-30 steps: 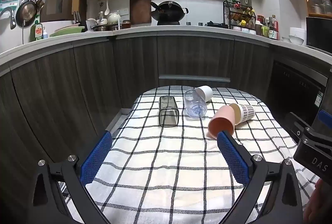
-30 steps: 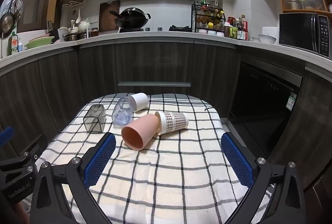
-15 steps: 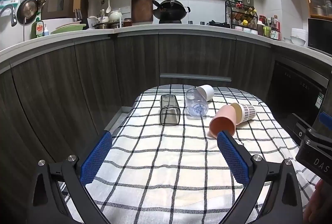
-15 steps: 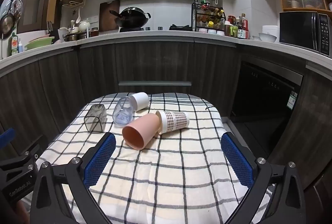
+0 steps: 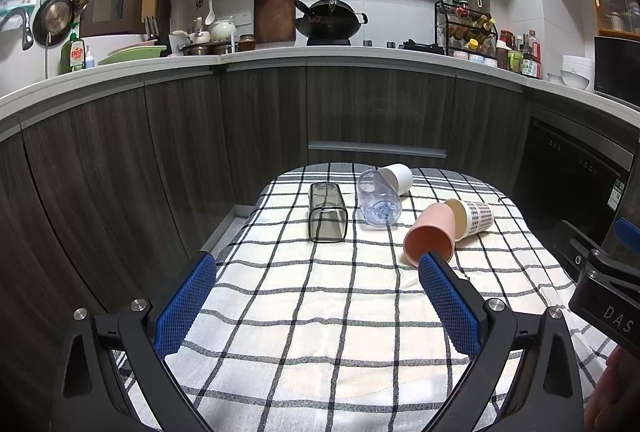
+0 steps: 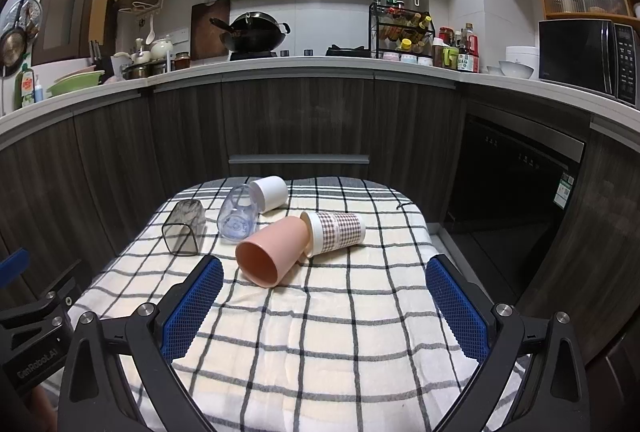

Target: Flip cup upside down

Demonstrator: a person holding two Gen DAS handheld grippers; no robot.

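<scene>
Cups lie on their sides in the far half of the checked desk (image 6: 320,332): a smoky square cup (image 5: 327,218) nearest the left edge, a clear cup (image 5: 378,199) with a white cup (image 5: 398,177) behind it, and a pink cup (image 6: 270,252) touching a plaid cup (image 6: 338,232) toward the right. Both the left gripper (image 5: 316,304) and right gripper (image 6: 324,312) hover over the near edge, fingers spread wide and holding nothing, well short of every cup. This looks like the approach step; the next move probably calls for reaching forward to the pink cup, nearest the right gripper, closing across its wall and turning it mouth down.
</scene>
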